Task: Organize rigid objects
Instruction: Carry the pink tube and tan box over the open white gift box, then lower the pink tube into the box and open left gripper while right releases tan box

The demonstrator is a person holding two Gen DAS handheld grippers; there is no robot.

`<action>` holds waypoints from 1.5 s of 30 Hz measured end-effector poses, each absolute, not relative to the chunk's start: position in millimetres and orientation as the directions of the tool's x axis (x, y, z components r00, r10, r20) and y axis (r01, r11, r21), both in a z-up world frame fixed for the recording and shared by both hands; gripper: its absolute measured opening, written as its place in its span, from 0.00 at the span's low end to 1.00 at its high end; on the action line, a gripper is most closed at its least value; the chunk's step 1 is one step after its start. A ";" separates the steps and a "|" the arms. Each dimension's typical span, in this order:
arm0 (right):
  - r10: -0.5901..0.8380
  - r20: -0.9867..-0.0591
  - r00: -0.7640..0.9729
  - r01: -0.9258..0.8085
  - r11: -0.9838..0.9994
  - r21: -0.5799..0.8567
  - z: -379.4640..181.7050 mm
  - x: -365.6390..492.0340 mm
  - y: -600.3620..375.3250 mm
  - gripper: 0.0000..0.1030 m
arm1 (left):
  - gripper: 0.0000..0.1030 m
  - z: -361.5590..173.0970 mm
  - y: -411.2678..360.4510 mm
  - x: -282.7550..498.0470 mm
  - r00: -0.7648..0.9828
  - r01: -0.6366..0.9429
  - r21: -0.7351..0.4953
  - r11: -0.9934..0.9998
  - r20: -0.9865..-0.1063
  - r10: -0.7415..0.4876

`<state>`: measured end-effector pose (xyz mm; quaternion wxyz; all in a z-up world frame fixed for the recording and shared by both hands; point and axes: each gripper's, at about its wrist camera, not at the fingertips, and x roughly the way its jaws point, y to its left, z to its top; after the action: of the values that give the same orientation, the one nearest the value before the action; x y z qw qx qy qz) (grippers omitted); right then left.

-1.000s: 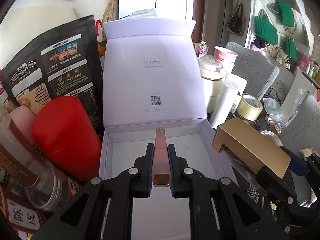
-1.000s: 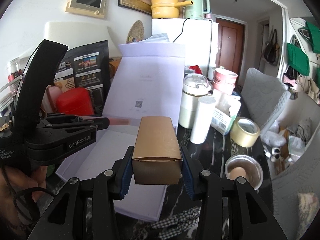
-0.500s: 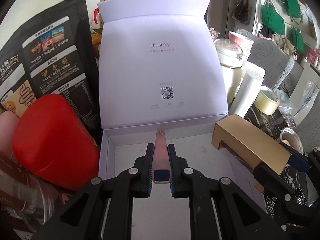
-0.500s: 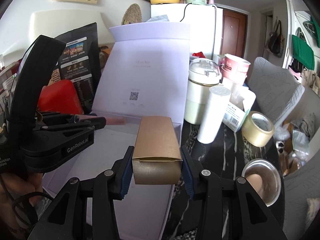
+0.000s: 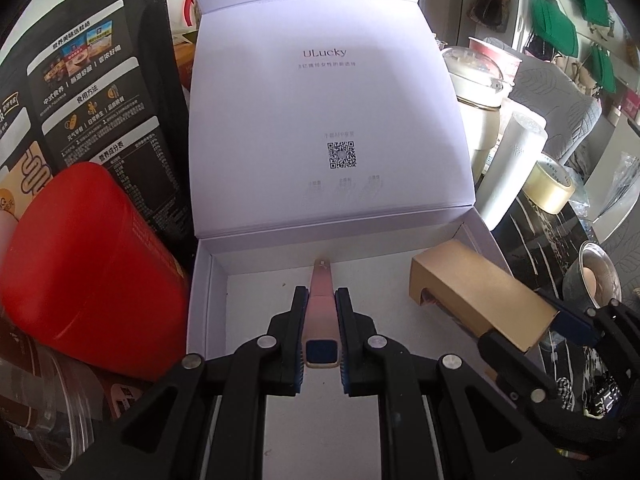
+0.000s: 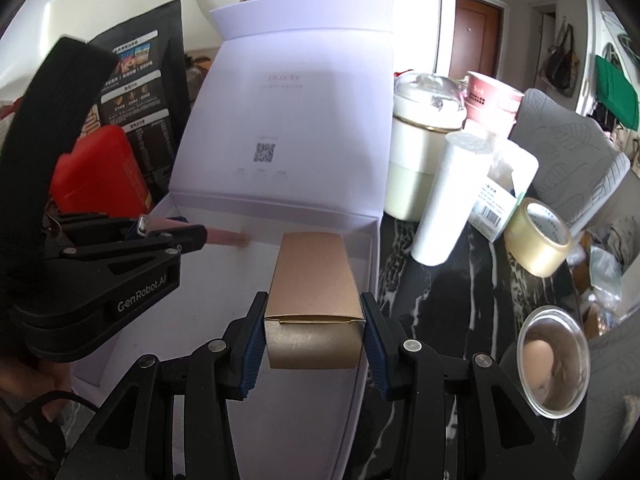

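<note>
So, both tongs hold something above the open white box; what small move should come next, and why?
Probably lower both a little further, then release. The left tongs grip the slim pink bar, whose tip is near the back wall of the white box. The right tongs clamp the gold carton over the box's right side. Neither item seems to rest on the floor yet.

The small print under the code on the box lid was too small to read. The red can hid the bag's bottom. The jar was cut off at the edge.
</note>
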<state>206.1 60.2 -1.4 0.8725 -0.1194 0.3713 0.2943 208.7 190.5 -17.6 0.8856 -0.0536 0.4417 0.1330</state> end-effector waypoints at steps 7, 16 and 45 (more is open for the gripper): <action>0.394 -0.749 0.532 -0.596 0.803 -0.001 -13.8 208.6 64.8 0.43 | 0.13 -29.8 190.4 205.6 0.524 -0.299 0.005 0.954 -0.835 0.169; 0.385 -0.770 0.509 -0.593 0.805 0.010 -21.2 206.1 62.4 0.44 | 0.13 -47.0 196.0 204.1 0.452 -0.320 -0.030 0.947 -0.883 0.125; 0.380 -0.667 0.641 -0.534 0.845 -0.032 51.7 147.1 11.9 0.53 | 0.13 40.7 157.2 149.2 0.586 -0.299 0.018 0.954 -0.786 0.198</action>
<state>147.1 11.9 51.7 0.8985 -0.1137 0.3392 0.2543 149.2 157.2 40.7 0.8886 -0.0583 0.4330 0.1400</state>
